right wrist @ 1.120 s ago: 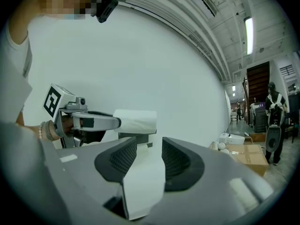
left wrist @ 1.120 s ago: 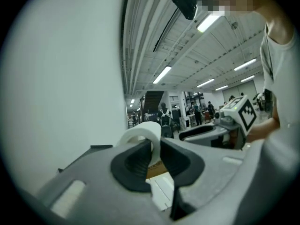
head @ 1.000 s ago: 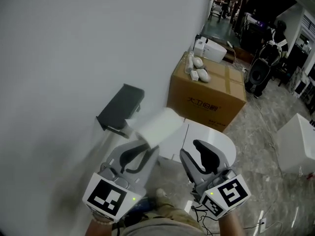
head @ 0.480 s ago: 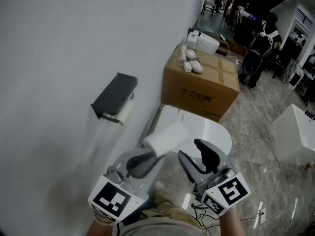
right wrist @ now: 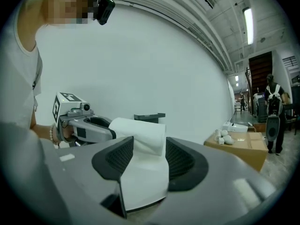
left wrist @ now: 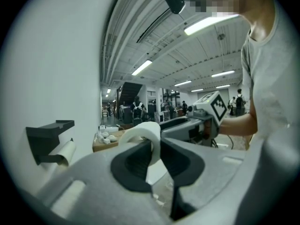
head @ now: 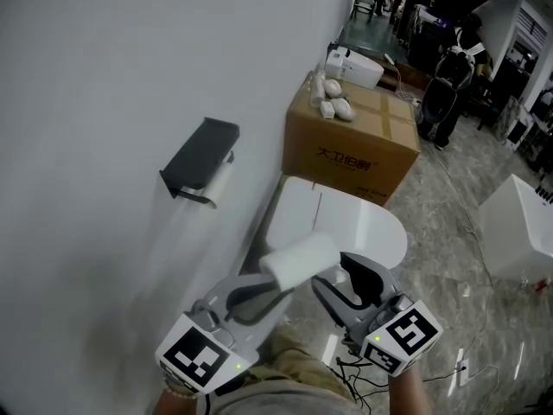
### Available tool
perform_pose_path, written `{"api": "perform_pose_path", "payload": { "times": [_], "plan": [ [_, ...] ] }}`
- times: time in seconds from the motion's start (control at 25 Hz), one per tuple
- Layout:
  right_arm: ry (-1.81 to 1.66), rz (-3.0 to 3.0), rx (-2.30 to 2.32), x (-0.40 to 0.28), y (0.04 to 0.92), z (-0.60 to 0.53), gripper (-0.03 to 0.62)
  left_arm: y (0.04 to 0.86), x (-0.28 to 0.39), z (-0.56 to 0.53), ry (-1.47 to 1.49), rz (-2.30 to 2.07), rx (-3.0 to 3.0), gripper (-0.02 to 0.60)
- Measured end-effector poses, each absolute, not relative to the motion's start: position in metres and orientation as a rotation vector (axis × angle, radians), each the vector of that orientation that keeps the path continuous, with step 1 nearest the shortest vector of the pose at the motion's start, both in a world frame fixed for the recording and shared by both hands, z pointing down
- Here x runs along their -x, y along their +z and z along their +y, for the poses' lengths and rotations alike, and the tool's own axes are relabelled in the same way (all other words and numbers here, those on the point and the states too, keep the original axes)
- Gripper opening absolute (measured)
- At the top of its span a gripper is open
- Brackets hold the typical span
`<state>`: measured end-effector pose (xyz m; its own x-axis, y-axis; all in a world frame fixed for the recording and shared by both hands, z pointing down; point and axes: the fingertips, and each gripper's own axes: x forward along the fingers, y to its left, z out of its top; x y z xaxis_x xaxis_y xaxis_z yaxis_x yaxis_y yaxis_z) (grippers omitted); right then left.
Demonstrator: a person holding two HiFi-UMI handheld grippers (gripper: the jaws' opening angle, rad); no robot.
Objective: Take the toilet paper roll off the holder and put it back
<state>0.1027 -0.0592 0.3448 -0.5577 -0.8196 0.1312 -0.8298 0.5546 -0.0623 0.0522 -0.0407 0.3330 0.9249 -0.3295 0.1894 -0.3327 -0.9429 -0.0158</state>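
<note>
Toilet paper roll has dropped well clear of the holder; the left gripper pinches its wall for carrying, while the right gripper has just been opening its jaws, the roll's end loose at their tips

**Plain white wall, shiny stone floor, big dim hall out back**

The whole left side is just a bare white wall, with no window in it anywhere. The floor is glossy grey marble-look tile that picks up reflections. A white toilet with its lid down sits against the wall. Right behind it is a big brown cardboard box with a white appliance and a few small white bits on top. A white cabinet-ish block stands off to the right. Further back it gets dim: an open hall with people standing around and long strip lights on a ribbed ceiling.
</note>
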Motion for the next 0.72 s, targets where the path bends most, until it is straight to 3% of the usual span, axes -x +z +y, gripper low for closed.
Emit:
{"api": "perform_pose_path", "payload": {
  "times": [0.72],
  "plan": [
    [0.130,-2.721,-1.454,-0.090,0.333,-0.045,0.195,0.325,-0.037,-0.027,0.267,-0.541,-3.067,0.055]
  ]
}}
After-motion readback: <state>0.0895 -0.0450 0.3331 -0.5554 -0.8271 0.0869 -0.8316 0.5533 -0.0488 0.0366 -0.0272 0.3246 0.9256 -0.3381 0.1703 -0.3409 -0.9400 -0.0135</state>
